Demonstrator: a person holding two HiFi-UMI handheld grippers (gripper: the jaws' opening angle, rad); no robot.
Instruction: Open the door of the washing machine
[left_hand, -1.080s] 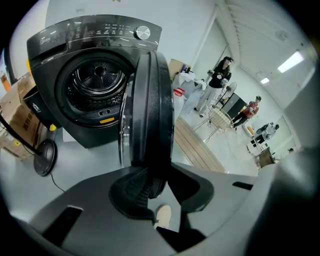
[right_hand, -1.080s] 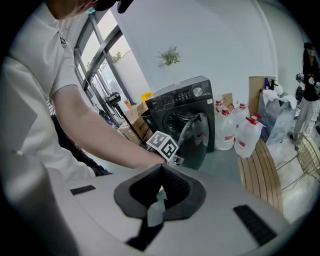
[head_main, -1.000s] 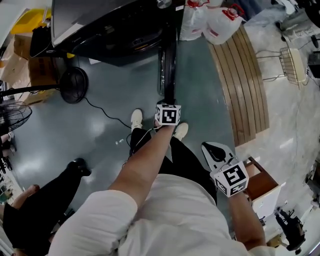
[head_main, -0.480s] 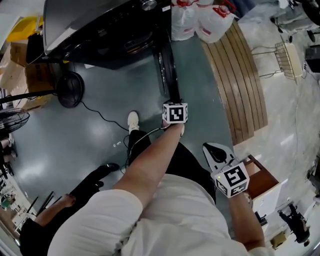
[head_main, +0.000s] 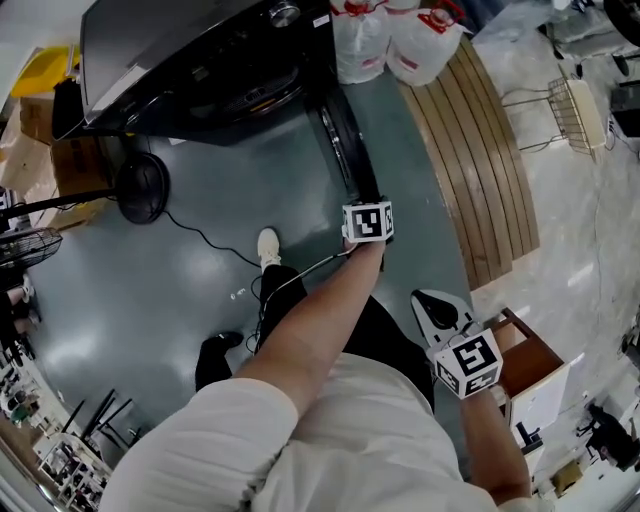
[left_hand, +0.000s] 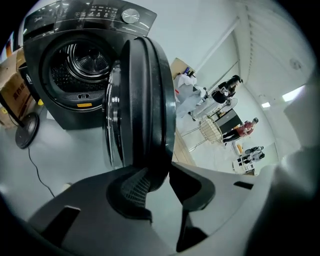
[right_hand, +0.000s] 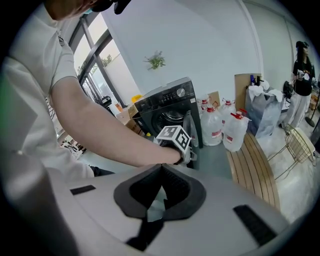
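Observation:
The black front-loading washing machine (head_main: 190, 70) stands at the top of the head view, its drum (left_hand: 82, 60) exposed. Its round door (head_main: 345, 140) is swung out and seen edge-on. My left gripper (head_main: 366, 208) is at the door's free end. In the left gripper view the door's thick rim (left_hand: 147, 110) sits between the jaws of the left gripper (left_hand: 159, 172); they have just been opening, and a thin gap shows beside the right pad. My right gripper (head_main: 437, 305) hangs back near my body, its jaws (right_hand: 161, 172) shut on nothing.
Water jugs and white bags (head_main: 390, 40) stand right of the machine. A slatted wooden bench (head_main: 480, 150) runs along the right, with a wire basket (head_main: 580, 115) beyond it. A floor fan (head_main: 140, 185) and its cable (head_main: 200, 235) lie at the left. A bystander's leg (head_main: 215, 360) is at lower left.
My left gripper has moved right and toward me, and the door has swung further out with it. The bystander's legs have drawn back toward the lower left.

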